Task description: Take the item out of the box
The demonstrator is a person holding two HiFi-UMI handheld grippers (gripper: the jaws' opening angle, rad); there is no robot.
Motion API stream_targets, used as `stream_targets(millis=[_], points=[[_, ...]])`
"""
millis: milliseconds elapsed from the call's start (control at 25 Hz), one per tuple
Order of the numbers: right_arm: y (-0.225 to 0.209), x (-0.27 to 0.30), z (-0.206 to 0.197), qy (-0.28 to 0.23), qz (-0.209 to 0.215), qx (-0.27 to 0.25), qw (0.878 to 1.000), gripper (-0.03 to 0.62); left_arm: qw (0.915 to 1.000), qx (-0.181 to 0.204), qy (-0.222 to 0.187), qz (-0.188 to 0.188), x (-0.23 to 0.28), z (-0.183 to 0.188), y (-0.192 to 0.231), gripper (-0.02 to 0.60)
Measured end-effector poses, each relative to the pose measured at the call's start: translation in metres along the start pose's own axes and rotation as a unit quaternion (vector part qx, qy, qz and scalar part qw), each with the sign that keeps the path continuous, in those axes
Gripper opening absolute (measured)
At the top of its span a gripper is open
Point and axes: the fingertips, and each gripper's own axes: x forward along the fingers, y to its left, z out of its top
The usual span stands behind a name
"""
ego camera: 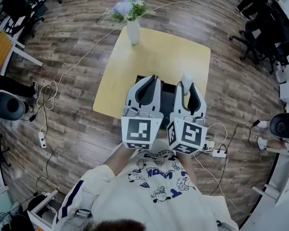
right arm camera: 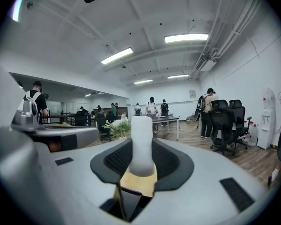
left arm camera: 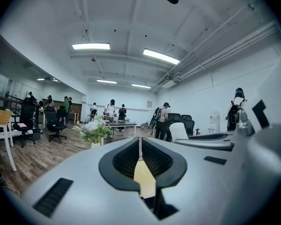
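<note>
A black box (ego camera: 168,99) lies open on the near part of the yellow table (ego camera: 159,57), mostly hidden under both grippers. My right gripper (ego camera: 187,86) is held above the box, shut on a white cylindrical item (ego camera: 187,79) that sticks out past its fingertips. In the right gripper view the white item (right arm camera: 142,144) stands upright between the jaws of the right gripper (right arm camera: 142,150), with the box's dark edge (right arm camera: 127,203) below. My left gripper (ego camera: 154,79) hovers beside it over the box, jaws closed together and empty; the left gripper (left arm camera: 140,142) shows only the table through its gap.
A white vase of flowers (ego camera: 133,30) stands at the table's far edge. Cables and a power strip (ego camera: 42,138) lie on the wood floor to the left, another strip (ego camera: 218,153) to the right. Office chairs (ego camera: 260,32) and desks ring the room; several people stand far off.
</note>
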Motion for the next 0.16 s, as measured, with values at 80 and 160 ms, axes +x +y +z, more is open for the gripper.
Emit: stream_targets(millis=[80, 160], points=[[0.0012, -0.0009, 0.0004, 0.0, 0.0, 0.0, 1.0, 0.144, 1.0, 0.0, 0.0, 0.0, -0.0012, 0.0006, 0.0001, 0.029], [0.002, -0.0019, 0.0007, 0.0, 0.0, -0.001, 1.0, 0.144, 1.0, -0.001, 0.0, -0.001, -0.0025, 0.001, 0.0, 0.029]])
